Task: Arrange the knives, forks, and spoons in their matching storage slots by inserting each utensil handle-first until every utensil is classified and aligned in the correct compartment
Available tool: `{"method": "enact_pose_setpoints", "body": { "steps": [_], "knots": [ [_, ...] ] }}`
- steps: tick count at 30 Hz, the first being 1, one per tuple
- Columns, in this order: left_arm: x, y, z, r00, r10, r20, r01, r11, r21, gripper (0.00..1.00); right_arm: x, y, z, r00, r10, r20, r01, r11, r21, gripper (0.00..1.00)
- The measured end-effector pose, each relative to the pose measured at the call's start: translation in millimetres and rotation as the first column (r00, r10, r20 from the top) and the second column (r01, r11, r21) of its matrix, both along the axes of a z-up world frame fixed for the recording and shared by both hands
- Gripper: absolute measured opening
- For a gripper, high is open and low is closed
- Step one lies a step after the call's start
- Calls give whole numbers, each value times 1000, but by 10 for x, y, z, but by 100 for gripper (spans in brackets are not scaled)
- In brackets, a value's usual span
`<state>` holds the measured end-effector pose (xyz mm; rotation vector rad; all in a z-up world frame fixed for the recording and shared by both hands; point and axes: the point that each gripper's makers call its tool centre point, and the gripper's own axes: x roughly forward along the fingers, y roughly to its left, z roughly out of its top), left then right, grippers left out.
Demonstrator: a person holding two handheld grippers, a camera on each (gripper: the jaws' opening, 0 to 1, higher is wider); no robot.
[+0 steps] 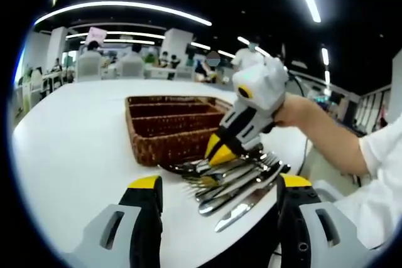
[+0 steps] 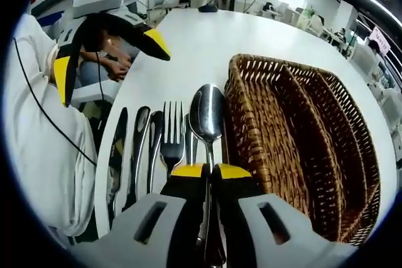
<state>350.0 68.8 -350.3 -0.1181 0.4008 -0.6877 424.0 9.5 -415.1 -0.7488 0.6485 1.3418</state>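
In the left gripper view, the left claw (image 1: 217, 196) is open with nothing between its jaws. Just ahead of it a row of cutlery (image 1: 235, 183) lies on the white desk (image 1: 75, 136), and beyond that stands the wicker basket (image 1: 169, 123) with its long slots. The right claw (image 1: 217, 152) comes in from the right and reaches down onto the far end of the cutlery; its tips are buried among the metal, so what it pinches is hard to make out from here.

In the right gripper view, the right claw (image 2: 207, 171) is closed on the handle of a spoon (image 2: 207, 114), bowl pointing away. The basket (image 2: 301, 149) sits just to its right. A fork (image 2: 171, 136) and several knives (image 2: 135, 149) lie just to its left, touching or nearly so. The left claw (image 2: 103, 54) hangs open further left.

The spoon sits close against the fork, so lifting could drag neighbours along or scatter them. Held by the handle, it cannot go in handle-first without a re-grip. The handle ends are hidden under the claw.
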Motion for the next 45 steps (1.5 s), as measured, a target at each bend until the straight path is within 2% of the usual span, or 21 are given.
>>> {"method": "enact_pose_setpoints", "body": {
  "steps": [28, 45],
  "knots": [
    [7, 46, -12, 1000, 7, 0, -7, 1000, -3, 74, -22, 51, 14, 1000, 30, 3, -30, 1000, -11, 3],
    [-15, 86, 9, 1000, 13, 8, -13, 1000, 1, 73, -87, 121, 84, 999, 42, -7, -42, 999, 7, 3]
  ]
}}
